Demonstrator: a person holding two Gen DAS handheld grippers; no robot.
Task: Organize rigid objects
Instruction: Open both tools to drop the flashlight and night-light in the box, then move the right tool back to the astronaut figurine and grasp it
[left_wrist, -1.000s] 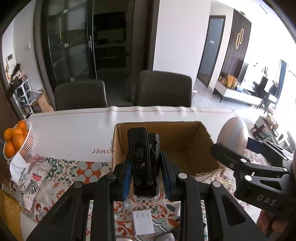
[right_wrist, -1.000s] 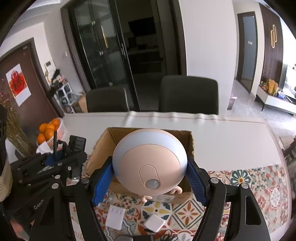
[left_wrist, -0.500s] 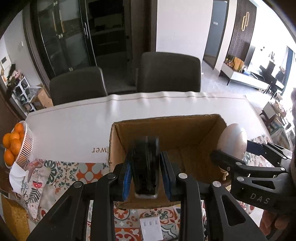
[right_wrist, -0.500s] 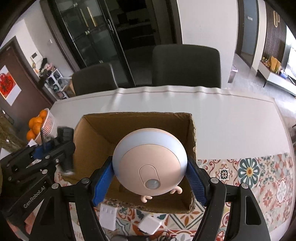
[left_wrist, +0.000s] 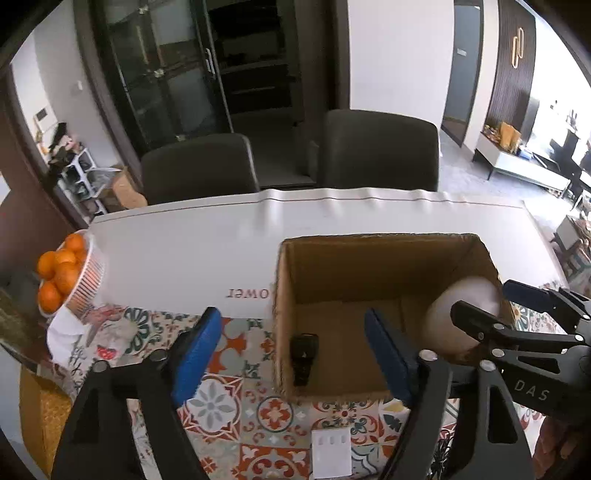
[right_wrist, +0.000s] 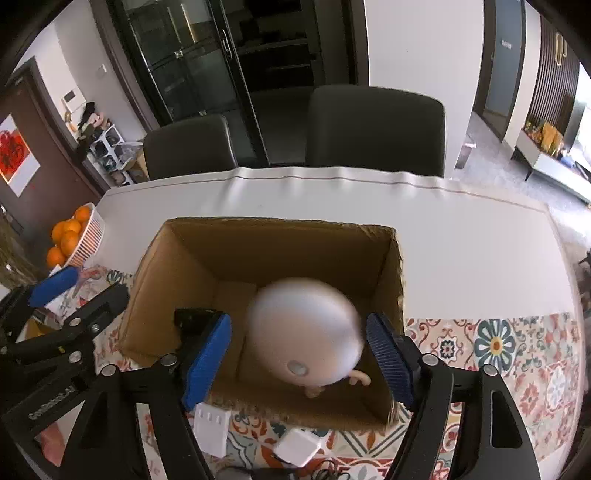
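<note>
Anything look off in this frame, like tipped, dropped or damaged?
The round pink-and-blue toy is blurred between the opening right gripper pads inside the cardboard box, apparently dropping. The black device leans against the box's left wall. No visible damage.

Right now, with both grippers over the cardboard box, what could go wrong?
1. The round pink gadget is blurred between the opening right gripper pads, seemingly dropping; it could land hard or roll onto the black device.
2. Both grippers crowd the cardboard box; the left gripper, jaws opening and empty, could clip its wall on withdrawal.
3. The white adapters beside the box could get knocked.
</note>
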